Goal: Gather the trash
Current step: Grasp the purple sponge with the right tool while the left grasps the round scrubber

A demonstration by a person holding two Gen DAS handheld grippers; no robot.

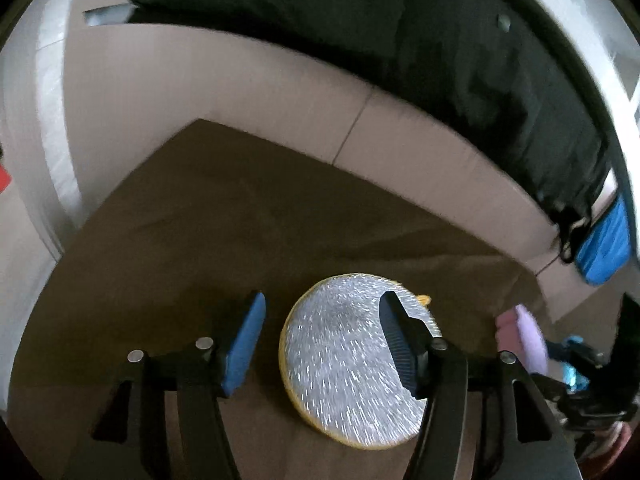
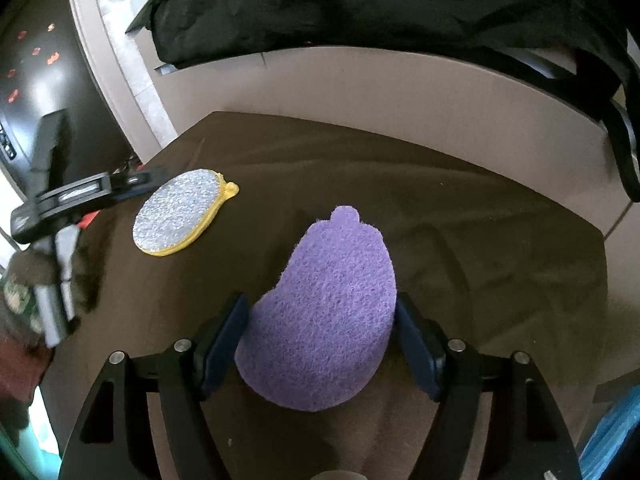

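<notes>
A round silver glitter scrub pad [image 1: 344,364] with a yellow rim lies flat on the brown surface [image 1: 240,216]. My left gripper [image 1: 322,336] hangs open over it. Its blue left finger stands clear of the pad and its right finger overlaps the pad's right side. In the right wrist view the same pad [image 2: 178,214] lies at the left, with the left gripper [image 2: 140,180] at its far edge. My right gripper [image 2: 322,332] is shut on a purple fibre scrub pad [image 2: 328,312], whose edges meet both fingers. That purple pad [image 1: 528,336] shows at the right of the left wrist view.
A beige cardboard wall [image 2: 400,92] curves behind the brown surface. Black fabric [image 2: 360,4] drapes over its top. Something blue [image 1: 604,244] hangs at the right. A dark panel with small red marks [image 2: 36,60] stands at the far left.
</notes>
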